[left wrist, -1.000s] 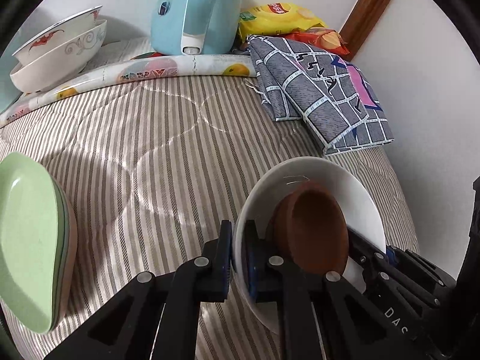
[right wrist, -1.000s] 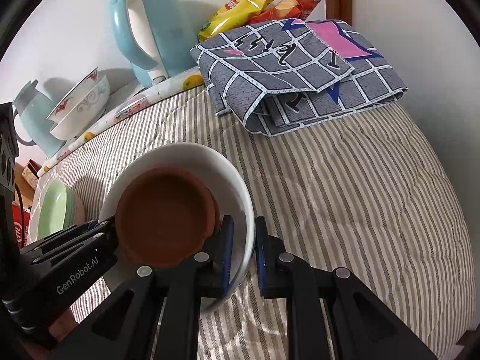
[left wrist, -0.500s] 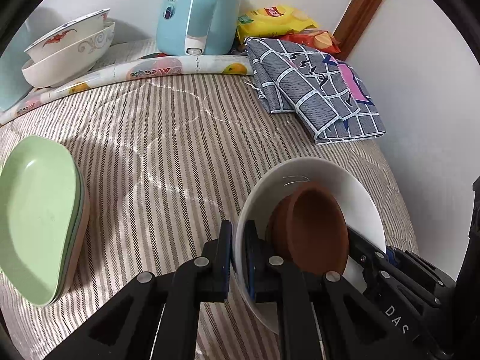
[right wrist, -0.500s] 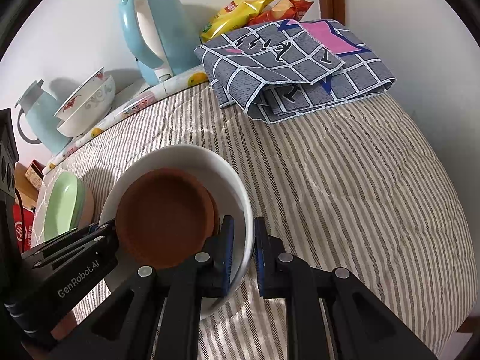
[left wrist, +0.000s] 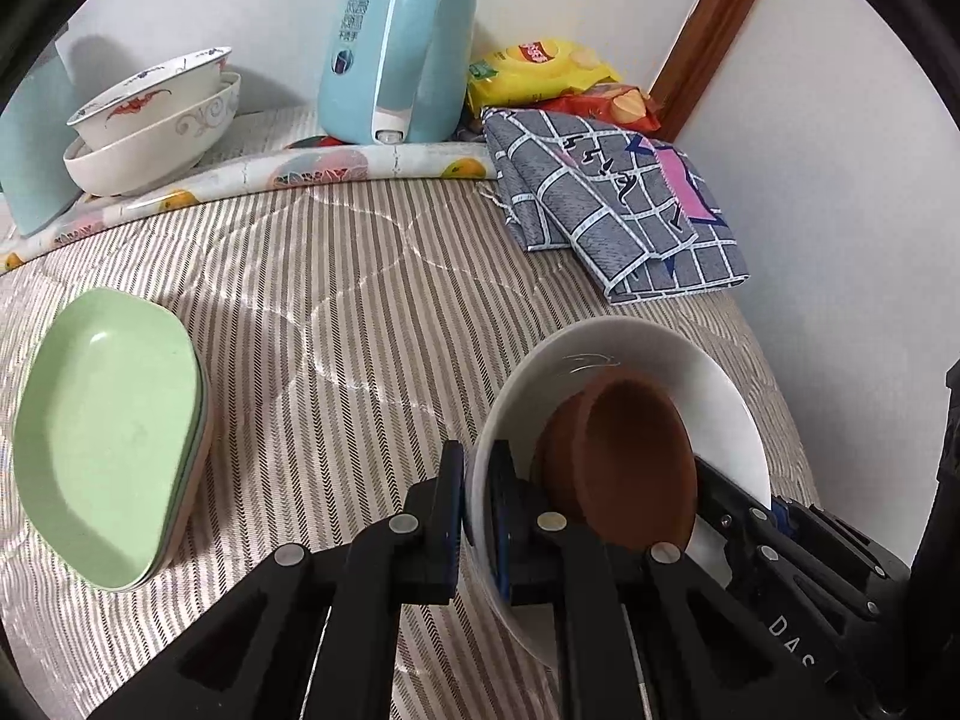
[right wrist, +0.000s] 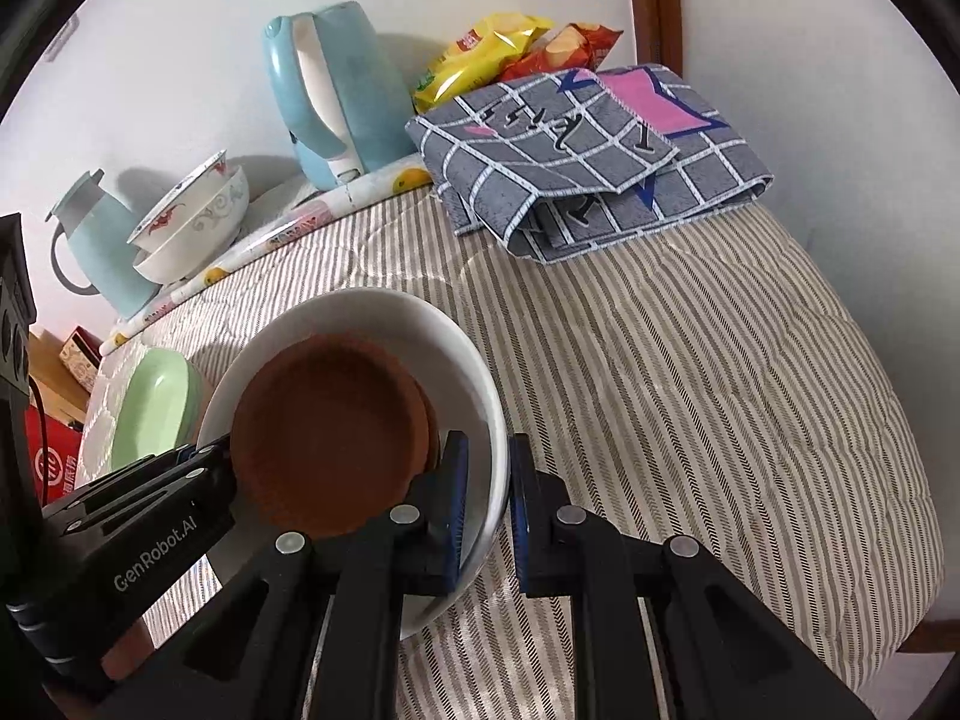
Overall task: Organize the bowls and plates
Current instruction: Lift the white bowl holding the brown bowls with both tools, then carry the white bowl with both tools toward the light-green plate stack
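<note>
With both tools working one load, pinched at opposite edges: white bowl, held up off the striped quilt, brown dish nested inside and leaning against the bowl's inner wall. Left gripper clamped tight on the bowl's near rim, one blue pad outside, the other inside, thin wall squeezed between. Right gripper doing the same on the far side, jaws closed down on the rim, inner pad just beside the brown dish. From the left wrist view, the partner tool poking in at lower right behind the dish; from the right wrist view, the other black tool reaching in from lower left. Off to the left on the quilt, well apart from the lifted bowl: green plates in a small stack, tilted look under the fisheye. Back by the wall, on a fruit-printed cloth: patterned bowls, two of them nested, the top one sitting crooked. Beside those, a pale blue kettle, upright. Further right, a folded grey checked cloth lying on the quilt, with yellow and red snack bags tucked behind it near the wooden frame. In the right wrist view, a second light blue jug at far left, next to the nested bowls.
</note>
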Motion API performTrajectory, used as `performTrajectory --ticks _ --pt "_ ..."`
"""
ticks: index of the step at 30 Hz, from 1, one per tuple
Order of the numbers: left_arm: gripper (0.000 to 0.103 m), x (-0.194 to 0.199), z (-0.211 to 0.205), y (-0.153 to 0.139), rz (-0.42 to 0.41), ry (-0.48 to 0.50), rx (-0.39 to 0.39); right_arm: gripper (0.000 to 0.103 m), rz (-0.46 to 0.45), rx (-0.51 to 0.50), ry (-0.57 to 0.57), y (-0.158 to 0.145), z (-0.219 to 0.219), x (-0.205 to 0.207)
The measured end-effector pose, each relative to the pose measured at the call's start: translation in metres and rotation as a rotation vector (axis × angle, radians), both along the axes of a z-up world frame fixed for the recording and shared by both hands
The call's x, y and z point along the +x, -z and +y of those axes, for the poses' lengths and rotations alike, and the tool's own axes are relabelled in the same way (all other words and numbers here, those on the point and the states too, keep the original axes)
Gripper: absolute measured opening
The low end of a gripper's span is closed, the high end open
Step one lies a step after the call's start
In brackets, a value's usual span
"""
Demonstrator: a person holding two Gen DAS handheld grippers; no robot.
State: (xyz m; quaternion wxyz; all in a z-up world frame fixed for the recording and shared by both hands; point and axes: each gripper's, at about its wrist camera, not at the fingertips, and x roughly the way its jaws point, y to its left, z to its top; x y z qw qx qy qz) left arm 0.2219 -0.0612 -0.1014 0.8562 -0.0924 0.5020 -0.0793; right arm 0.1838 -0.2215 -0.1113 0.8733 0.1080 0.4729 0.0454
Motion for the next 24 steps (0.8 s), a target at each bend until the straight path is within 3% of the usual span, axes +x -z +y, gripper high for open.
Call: performTrajectory --ticks 24 --pt "0.009 -0.011 0.037 -0.027 -0.054 -0.032 0.007 0.013 -0.055 -0.005 -0.037 -0.028 0.035 -0.007"
